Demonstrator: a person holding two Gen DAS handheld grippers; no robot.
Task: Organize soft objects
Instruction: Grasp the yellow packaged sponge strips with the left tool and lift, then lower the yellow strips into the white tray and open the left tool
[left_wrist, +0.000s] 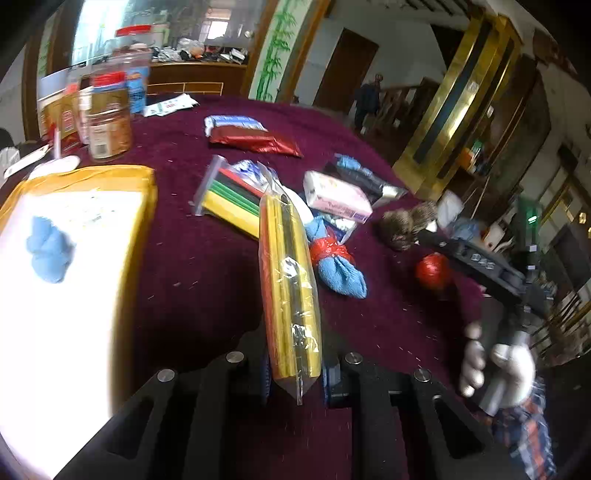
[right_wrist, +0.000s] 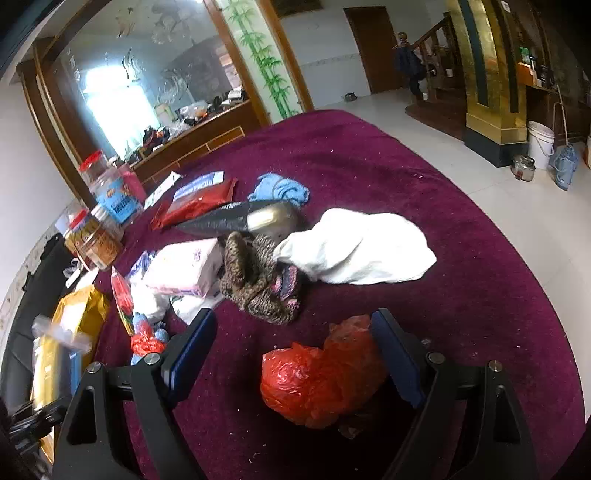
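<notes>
Maroon velvet covers the round surface (right_wrist: 424, 177), which is strewn with soft packets and cloths in a room with gilded pillars and a bamboo-painted panel. At its left edge lies a yellow padded envelope (left_wrist: 110, 177) with a crumpled blue cloth (left_wrist: 50, 251) on it.

The left gripper (left_wrist: 295, 373) has its jaws pressed together on the near end of a long yellow-and-black flat pack in clear plastic wrap (left_wrist: 290, 280). The pack's long axis runs away from the camera, its free end pointing toward the far side, over the clutter of a bag of coloured strips (left_wrist: 229, 195) and a blue towel bundle tied with red plastic (left_wrist: 336, 262). The pickup looks done; I judge the next move is to carry the pack left toward the envelope and lay it flat, keeping the floppy far end from dragging through the pile.

The right gripper (right_wrist: 295, 365) hovers with jaws spread either side of a crumpled red plastic bag (right_wrist: 317, 384) resting on the surface at the near right, not pinching it
</notes>
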